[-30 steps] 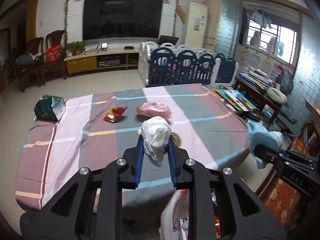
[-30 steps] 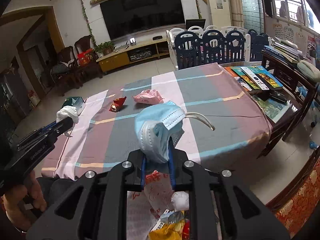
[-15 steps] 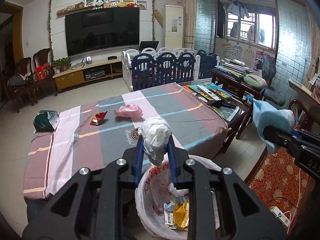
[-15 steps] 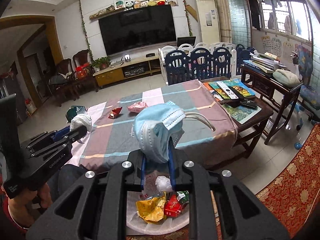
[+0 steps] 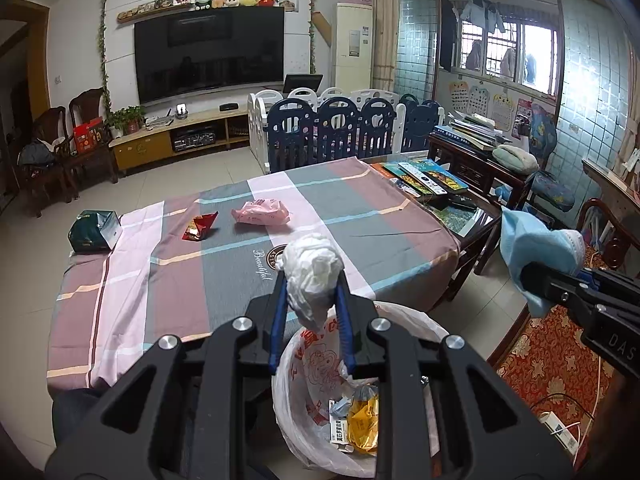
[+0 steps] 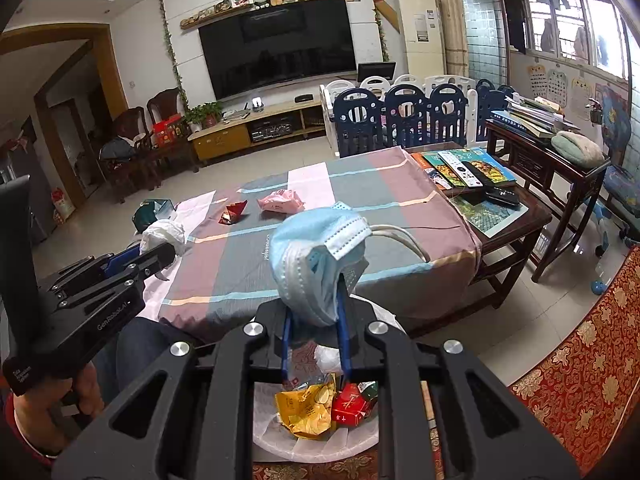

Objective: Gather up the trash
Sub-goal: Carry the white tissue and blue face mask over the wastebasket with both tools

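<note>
My left gripper (image 5: pixel 310 280) is shut on a crumpled white plastic bag (image 5: pixel 314 270) and holds it above the near rim of the bin. My right gripper (image 6: pixel 316 280) is shut on a blue face mask (image 6: pixel 316 256) above the same white-lined trash bin (image 5: pixel 298 364), which holds wrappers (image 6: pixel 308 404). On the striped tablecloth (image 5: pixel 224 280) lie a red wrapper (image 5: pixel 199 227), a pink packet (image 5: pixel 262 213) and a green carton (image 5: pixel 94 231) at the far left edge. The right gripper with its mask also shows in the left wrist view (image 5: pixel 536 252).
A dark wooden side table (image 6: pixel 516 216) with books and remotes stands right of the cloth-covered table. A blue playpen fence (image 5: pixel 336 132) is behind it. A red patterned rug (image 5: pixel 548 356) lies at the right, with a power strip (image 5: pixel 558 432) on it.
Both grippers have pulled back from the table and risen, still holding their trash. The bin has come into full view below them.
</note>
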